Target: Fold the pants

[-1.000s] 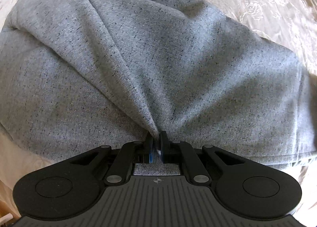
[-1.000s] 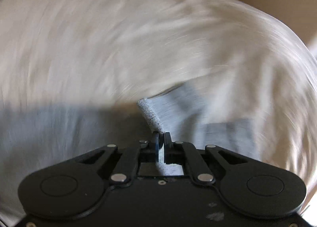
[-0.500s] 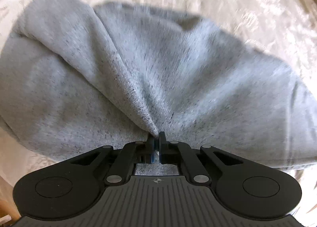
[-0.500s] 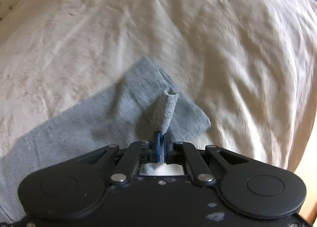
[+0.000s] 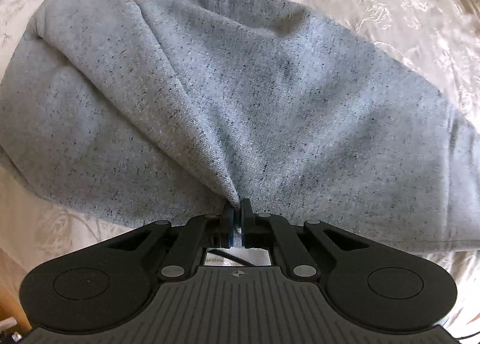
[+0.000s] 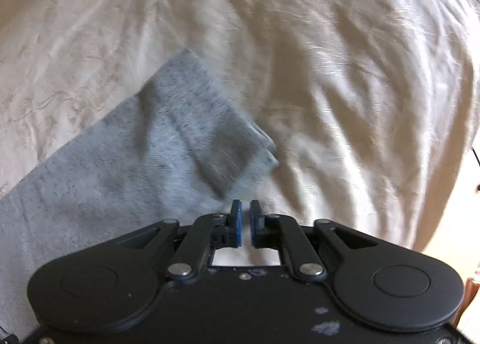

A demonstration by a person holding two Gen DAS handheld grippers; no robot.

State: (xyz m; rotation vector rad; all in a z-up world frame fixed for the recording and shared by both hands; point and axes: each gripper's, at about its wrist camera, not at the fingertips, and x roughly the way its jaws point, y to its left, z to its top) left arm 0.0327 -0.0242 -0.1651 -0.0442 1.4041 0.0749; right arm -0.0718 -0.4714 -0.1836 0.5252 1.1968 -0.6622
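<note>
Grey speckled pants (image 5: 240,98) lie bunched on a cream bedspread. In the left wrist view my left gripper (image 5: 237,209) points straight down and is shut on a pinched ridge of the pants' fabric, which fans out from the jaws. In the right wrist view a pant leg (image 6: 126,164) lies flat, its ribbed cuff (image 6: 222,134) just ahead and left of my right gripper (image 6: 245,209). The right jaws are opening; a narrow gap shows between the blue pads (image 6: 237,224) with no fabric in it.
The cream embroidered bedspread (image 6: 345,79) spreads wrinkled around the pants in both views. Its edge drops off at the right of the right wrist view, where a wooden floor (image 6: 462,224) shows.
My right gripper let go of the cuff it was pinching, and the cuff now lies flat on the bed. The left gripper keeps its pinch, having lifted slightly.
</note>
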